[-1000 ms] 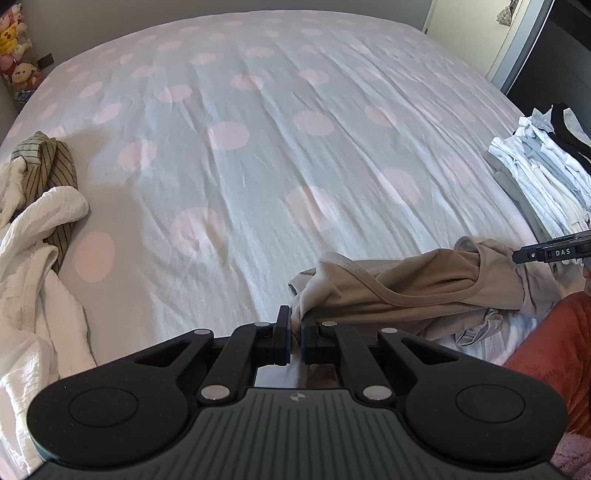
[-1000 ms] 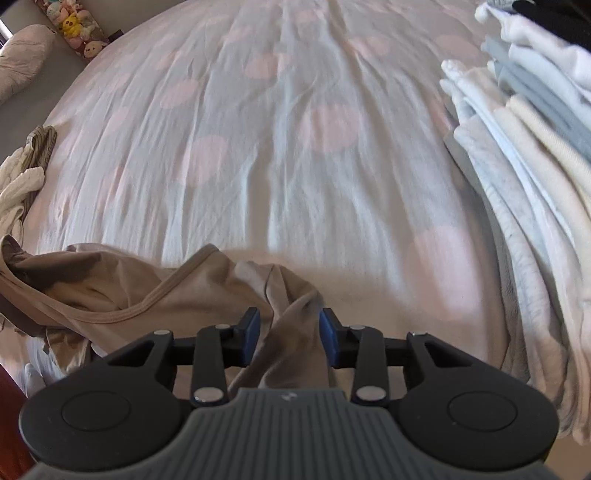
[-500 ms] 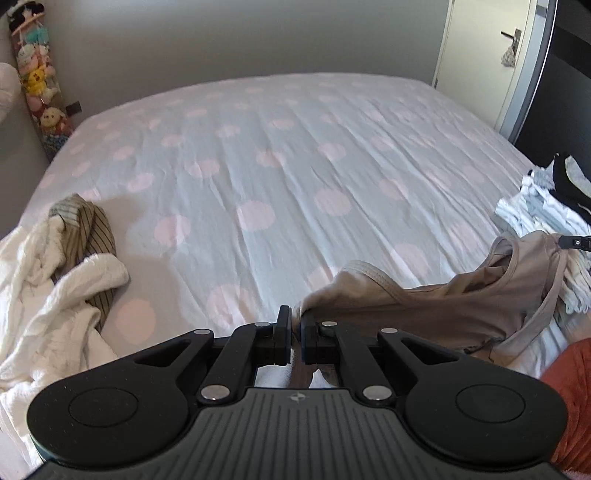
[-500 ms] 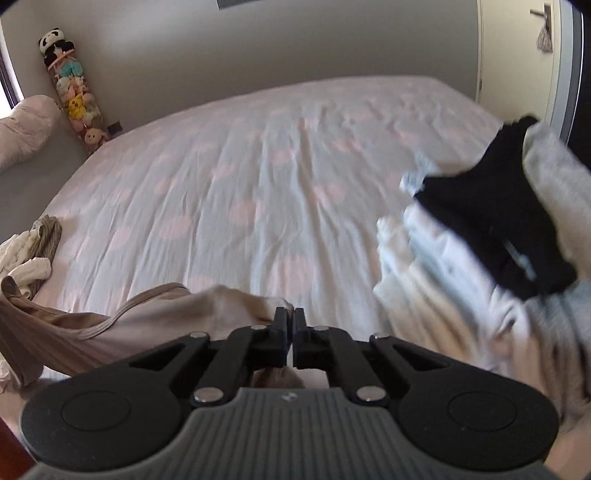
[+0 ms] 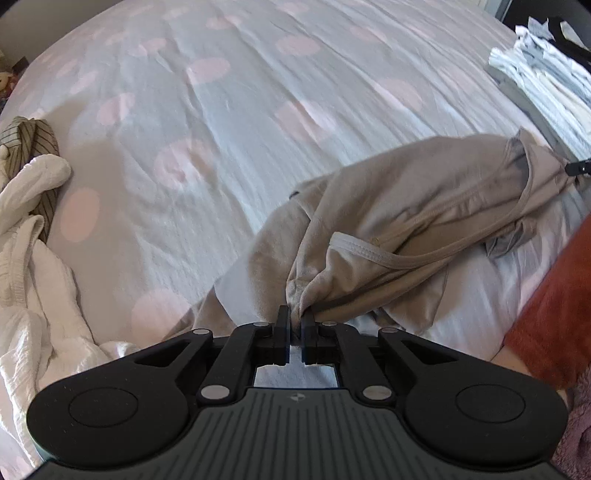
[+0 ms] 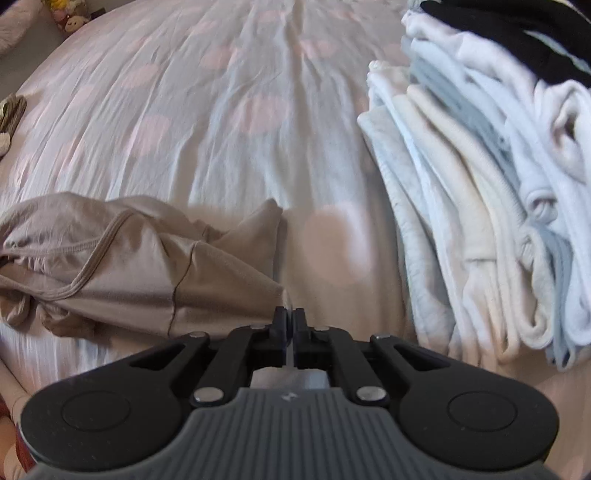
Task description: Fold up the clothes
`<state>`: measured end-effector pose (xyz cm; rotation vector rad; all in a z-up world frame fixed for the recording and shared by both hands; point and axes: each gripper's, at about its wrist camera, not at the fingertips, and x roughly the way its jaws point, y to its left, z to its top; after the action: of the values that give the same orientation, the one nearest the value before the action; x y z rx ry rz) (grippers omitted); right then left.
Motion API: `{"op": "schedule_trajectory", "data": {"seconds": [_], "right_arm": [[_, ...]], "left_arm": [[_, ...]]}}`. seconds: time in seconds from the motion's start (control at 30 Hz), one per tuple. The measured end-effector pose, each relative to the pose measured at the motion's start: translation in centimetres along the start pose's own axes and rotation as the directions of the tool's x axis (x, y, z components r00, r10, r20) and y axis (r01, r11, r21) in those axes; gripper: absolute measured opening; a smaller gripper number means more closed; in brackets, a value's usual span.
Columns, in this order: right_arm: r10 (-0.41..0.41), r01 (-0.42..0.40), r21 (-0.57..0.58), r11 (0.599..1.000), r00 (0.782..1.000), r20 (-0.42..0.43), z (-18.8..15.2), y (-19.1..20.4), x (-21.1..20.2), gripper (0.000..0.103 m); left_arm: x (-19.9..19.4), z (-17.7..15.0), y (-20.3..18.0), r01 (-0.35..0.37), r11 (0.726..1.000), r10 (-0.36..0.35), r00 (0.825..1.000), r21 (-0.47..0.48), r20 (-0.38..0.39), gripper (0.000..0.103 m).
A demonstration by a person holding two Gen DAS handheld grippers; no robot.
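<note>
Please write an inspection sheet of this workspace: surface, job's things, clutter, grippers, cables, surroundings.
Surface: bed sheet, pale with pink dots, wrinkled.
Job's things: beige garment stretched out, partly lying on the sheet; stack of folded clothes to its right.
Clutter: white crumpled garment and striped cloth at the left edge.
Grippers: left gripper shut on the beige garment; right gripper shut at the garment's other end.
Cables: nothing seen.
Surroundings: plush toys by the far corner; a red sleeve.
</note>
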<state>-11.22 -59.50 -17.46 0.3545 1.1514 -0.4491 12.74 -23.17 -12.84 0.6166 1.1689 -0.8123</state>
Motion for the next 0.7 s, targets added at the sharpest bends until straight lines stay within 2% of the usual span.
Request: {"op": "schedule_trajectory", "data": {"seconds": [0.07,0.13,0.2,0.3,0.37,0.53,0.7], "right_arm": [[0.003,-0.003,-0.026,1.000,1.000,-0.010,-0.1,0.2,-0.2,0.012],[0.003,-0.003,-0.052,0.999,1.000,0.003,0.3,0.5,-0.9,0.014],[0.013,-0.011,-0.084,0.996,1.000,0.022,0.5,1.0,-2.0,0.019],[0.022,-0.015,-0.133,0.991,0.999,0.049,1.0,1.8,-3.6,0.028],[0.024,-0.013,-0.156,0.988,0.997,0.068,1.3,2.2,-4.3,0.028],[0.047,-0.028,-0.178,0.984,0.993,0.105,2.5,3.0,-4.8,0.029],[0.092,-0.067,-0.214,0.974,0.989,0.112,3.8,4.2,-3.4,0.028]], "left_arm": [[0.2,-0.3,-0.3,0.000,1.000,0.000,1.000,0.016,-0.016,0.004],[0.1,-0.3,-0.4,0.010,1.000,-0.010,1.000,0.027,-0.013,0.009],[-0.3,-0.2,-0.4,0.031,0.998,-0.031,1.000,0.047,-0.004,0.025],[-1.1,0.1,-0.2,0.053,0.995,-0.054,0.998,0.079,0.014,0.036],[-1.7,0.2,0.0,0.064,0.994,-0.068,0.997,0.091,0.032,0.039],[-2.0,0.8,0.8,0.079,0.993,-0.085,0.994,0.088,0.066,0.040],[0.4,1.4,0.4,0.106,0.990,-0.108,0.994,0.095,0.023,0.040]]}}
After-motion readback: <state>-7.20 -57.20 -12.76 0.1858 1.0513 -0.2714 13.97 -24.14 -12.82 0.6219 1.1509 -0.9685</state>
